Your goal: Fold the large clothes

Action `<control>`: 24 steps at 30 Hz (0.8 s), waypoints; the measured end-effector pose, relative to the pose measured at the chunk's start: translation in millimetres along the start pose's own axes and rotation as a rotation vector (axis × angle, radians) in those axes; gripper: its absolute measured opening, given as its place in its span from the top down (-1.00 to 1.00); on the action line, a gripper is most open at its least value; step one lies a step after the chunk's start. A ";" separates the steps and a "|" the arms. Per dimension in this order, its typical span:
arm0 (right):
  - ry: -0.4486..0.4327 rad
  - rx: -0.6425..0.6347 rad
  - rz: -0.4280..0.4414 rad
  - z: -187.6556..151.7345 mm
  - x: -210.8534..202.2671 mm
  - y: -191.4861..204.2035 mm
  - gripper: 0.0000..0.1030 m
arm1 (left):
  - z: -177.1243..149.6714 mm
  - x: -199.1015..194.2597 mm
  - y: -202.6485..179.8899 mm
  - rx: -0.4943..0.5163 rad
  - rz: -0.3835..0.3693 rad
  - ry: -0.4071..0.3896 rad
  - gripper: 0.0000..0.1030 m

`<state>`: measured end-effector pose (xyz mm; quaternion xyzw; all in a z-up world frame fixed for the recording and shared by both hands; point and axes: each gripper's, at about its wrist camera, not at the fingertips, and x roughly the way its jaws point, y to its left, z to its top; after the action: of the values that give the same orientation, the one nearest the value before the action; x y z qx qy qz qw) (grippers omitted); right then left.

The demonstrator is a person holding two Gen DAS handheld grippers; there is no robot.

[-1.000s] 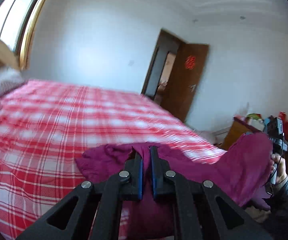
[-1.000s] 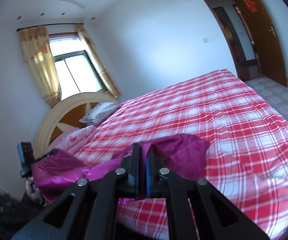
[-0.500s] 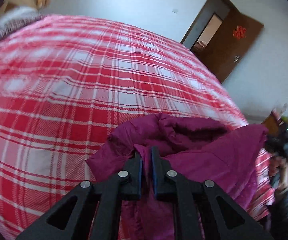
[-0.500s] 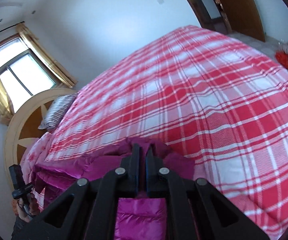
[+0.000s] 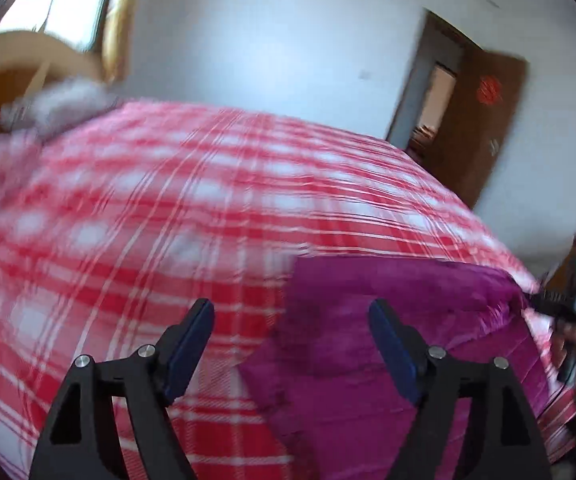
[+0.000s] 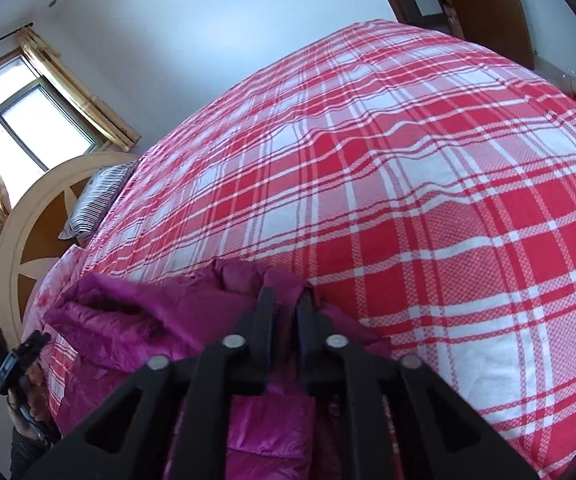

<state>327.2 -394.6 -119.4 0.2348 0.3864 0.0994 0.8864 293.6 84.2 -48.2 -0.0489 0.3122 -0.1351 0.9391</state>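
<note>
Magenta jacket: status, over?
Left gripper open, jaws just spread, clear of magenta jacket. Right gripper opening, cloth between fingers. Jacket on plaid bed. Nothing obstructing.

White-walled bedroom [image 6: 192, 40], red plaid bed [image 6: 407, 184], gold-curtained window [image 6: 28, 128], seemingly open brown door [image 5: 483, 120].

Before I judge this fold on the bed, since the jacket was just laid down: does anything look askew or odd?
Yes. The magenta jacket lies bunched on the plaid bedspread, its top edge humped and rumpled rather than flat. The left gripper has just opened and holds nothing; the right gripper, just opening, has fabric between its fingers.
</note>
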 end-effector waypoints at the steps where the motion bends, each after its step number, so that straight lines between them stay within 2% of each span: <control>1: -0.008 0.002 -0.036 -0.9 0.2 1.9 -0.19 | -1.5 6.1 -22.9 0.066 -0.001 0.005 -0.59; 2: -0.022 0.001 -0.083 -1.7 -1.2 3.1 -0.46 | -4.3 14.1 -42.1 0.129 0.014 0.016 -0.59; 3: -0.051 -0.001 -0.126 -3.1 -6.4 5.3 -0.64 | -7.1 21.6 -55.2 0.172 0.034 0.027 -0.59; 5: -0.100 -0.019 -0.185 -5.7 -18.5 15.2 -0.64 | -17.9 43.0 -84.9 0.262 0.085 0.057 -0.59; 7: -0.133 -0.051 -0.235 -7.6 -27.4 31.1 -0.64 | -27.2 54.6 -96.5 0.299 0.116 0.067 -0.59; 10: -0.155 -0.147 -0.213 -13.3 -29.6 71.2 -0.64 | -36.2 82.7 -110.9 0.355 0.200 0.095 -0.59; 12: -0.137 -0.260 -0.172 -22.8 -18.8 107.3 -0.64 | -37.3 95.9 -108.1 0.336 0.221 0.112 -0.59; 15: -0.096 -0.325 -0.092 -35.1 13.2 129.8 -0.61 | -37.3 111.0 -98.9 0.297 0.237 0.126 -0.60; 16: -0.081 -0.325 -0.088 -37.0 24.0 129.4 -0.61 | -37.7 115.8 -95.0 0.280 0.248 0.138 -0.60; 20: -0.008 -0.310 -0.204 -43.9 71.8 108.9 -0.59 | -38.8 128.7 -84.1 0.212 0.236 0.162 -0.65; 24: -0.011 -0.243 -0.162 -44.8 75.3 86.2 -0.56 | -42.3 135.7 -81.9 0.189 0.226 0.156 -0.70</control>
<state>346.2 -277.5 -151.4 0.0945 0.3841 0.0720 0.9156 354.3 -33.3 -145.4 0.0858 0.3737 -0.0605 0.9216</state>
